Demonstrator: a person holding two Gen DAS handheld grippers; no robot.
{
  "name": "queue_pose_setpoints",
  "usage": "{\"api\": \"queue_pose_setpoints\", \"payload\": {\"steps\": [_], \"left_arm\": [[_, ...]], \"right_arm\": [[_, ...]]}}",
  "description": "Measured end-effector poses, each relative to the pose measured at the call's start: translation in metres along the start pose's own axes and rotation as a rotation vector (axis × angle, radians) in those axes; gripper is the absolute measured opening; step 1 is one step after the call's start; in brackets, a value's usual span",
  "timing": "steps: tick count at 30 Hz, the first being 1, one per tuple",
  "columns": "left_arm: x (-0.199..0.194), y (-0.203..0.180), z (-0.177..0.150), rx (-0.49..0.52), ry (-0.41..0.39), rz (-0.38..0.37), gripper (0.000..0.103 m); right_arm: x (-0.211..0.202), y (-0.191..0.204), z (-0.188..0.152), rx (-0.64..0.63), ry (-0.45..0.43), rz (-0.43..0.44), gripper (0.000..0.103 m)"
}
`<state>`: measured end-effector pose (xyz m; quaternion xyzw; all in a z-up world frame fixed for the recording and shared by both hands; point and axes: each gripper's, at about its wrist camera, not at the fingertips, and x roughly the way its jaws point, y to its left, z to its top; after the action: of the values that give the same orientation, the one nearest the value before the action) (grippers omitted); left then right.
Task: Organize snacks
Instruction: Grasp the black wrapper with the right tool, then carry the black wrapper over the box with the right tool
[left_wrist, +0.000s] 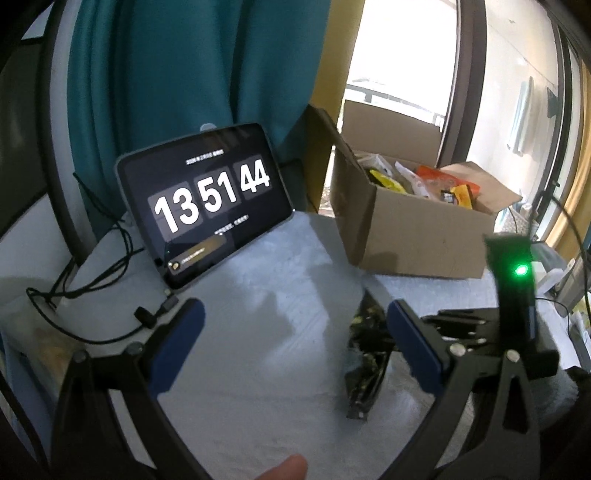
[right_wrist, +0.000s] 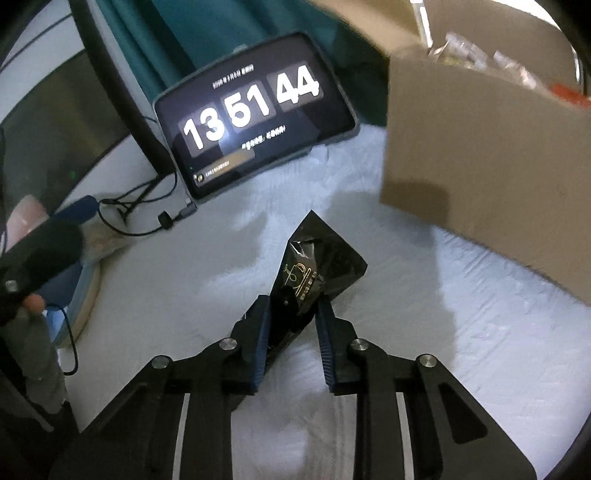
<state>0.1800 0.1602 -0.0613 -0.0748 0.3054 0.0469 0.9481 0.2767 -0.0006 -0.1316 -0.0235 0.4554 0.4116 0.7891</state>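
Nearby, cardboard box (right_wrist: 491, 177) and tablet (right_wrist: 255, 114) flank the black snack packet (right_wrist: 317, 273) clenched in the right tool (right_wrist: 293, 314); the left tool (left_wrist: 295, 325) is released.

**Two wrist views over my table**

My left camera looks forward and down from slightly farther back; my right sits closer and steeper. Both share the tablet (left_wrist: 201, 201) (right_wrist: 255, 110) at upper left, the cardboard box (left_wrist: 413, 225) (right_wrist: 487, 177) at right, and the white cloth (left_wrist: 258, 332) (right_wrist: 461, 332).
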Motion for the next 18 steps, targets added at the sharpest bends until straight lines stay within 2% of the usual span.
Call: {"api": "queue_pose_setpoints", "payload": {"steps": [2,3,6,10,18], "left_arm": [[-0.001,-0.005,0.003,0.004,-0.005,-0.001,0.1],[-0.002,-0.007,0.004,0.006,-0.008,-0.002,0.1],[-0.004,-0.018,0.01,0.022,-0.01,-0.011,0.1],[-0.007,-0.037,0.017,0.076,-0.013,-0.013,0.1],[-0.009,-0.066,0.035,0.113,-0.032,-0.031,0.1]], "right_arm": [[-0.014,-0.006,-0.002,0.002,-0.026,-0.004,0.025],[-0.02,-0.009,-0.003,0.005,-0.035,-0.008,0.019],[-0.043,-0.022,-0.004,0.017,-0.078,-0.021,0.017],[-0.068,-0.035,-0.006,0.02,-0.124,-0.04,0.015],[-0.125,-0.054,-0.002,0.012,-0.227,-0.074,0.014]]}}
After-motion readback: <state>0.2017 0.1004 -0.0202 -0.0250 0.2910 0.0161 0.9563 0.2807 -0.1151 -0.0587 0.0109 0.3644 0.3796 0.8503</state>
